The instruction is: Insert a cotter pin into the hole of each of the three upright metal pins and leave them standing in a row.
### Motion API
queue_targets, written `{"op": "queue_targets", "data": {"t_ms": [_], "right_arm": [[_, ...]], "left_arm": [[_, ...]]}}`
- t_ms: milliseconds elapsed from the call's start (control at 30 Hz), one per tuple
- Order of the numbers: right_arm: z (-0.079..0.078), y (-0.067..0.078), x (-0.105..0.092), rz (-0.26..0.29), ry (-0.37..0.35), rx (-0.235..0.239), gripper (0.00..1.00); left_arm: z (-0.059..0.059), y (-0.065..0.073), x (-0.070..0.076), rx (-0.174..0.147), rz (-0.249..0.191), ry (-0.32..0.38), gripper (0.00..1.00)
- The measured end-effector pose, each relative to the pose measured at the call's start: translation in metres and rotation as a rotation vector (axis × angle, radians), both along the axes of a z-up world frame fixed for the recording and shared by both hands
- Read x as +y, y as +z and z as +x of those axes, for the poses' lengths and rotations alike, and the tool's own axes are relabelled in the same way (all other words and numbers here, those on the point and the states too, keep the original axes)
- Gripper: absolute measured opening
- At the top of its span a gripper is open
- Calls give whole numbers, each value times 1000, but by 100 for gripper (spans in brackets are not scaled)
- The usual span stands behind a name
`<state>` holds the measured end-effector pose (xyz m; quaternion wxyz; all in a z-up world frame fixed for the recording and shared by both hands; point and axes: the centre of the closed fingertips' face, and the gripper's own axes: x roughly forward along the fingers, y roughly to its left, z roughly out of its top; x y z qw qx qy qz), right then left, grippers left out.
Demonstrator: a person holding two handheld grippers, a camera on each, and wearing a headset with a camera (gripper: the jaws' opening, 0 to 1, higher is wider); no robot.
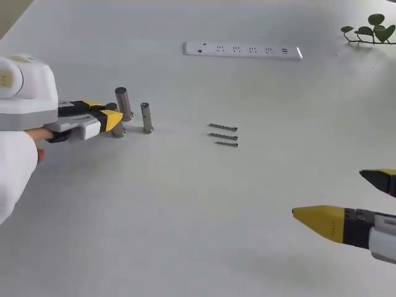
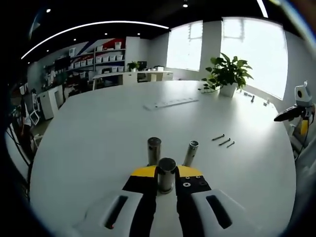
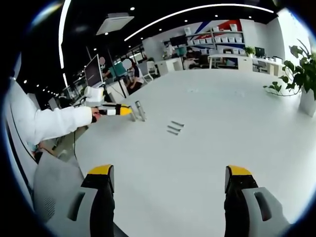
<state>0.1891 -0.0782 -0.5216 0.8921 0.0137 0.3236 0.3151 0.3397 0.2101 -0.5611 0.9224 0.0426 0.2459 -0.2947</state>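
Three metal pins [image 1: 124, 103], all upright, close together on the left part of the white table [image 1: 185, 210].
- First pin [image 2: 166, 167]: clamped between the jaws of the left gripper [image 2: 167, 174], jaws closed against its sides. Largely hidden behind the yellow tips in the head view.
- Second pin [image 2: 154, 149]: free-standing, just beyond the clamped one.
- Third pin [image 1: 146, 117]: free-standing, just to the right of the other two.

Three cotter pins [image 1: 223, 136]: flat on the table in a short parallel stack, loose, well to the right of the upright pins.

Right gripper [image 1: 344, 198]: low at the near right, jaws spread wide, nothing between them, well apart from both groups.

One white power strip [image 1: 242, 50]: flat near the far edge.

One leafy plant [image 1: 371, 28]: far right corner.

One white sleeve [image 1: 12, 167]: behind the left gripper.
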Motion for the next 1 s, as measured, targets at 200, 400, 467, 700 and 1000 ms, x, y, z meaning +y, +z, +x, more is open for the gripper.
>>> {"op": "queue_targets", "data": {"t_ms": [200,400,467,700,1000], "right_arm": [[-1,-1,2,-1,7,-1,91],[-2,-3,4,0,10,8,91],[-3,-3,5,1,13,7,91],[-5,-1,8,7,23,0,91],[-9,1,11,16,37,-17,91]], "left_arm": [[2,0,1,-13,47,-19,11],[-6,1,1,-20,127,-39,10],[-12,2,0,-16,142,-54,10],[-33,22,-14,-41,110,-125,10],[-73,60,-62,-93,52,-257,10]]}}
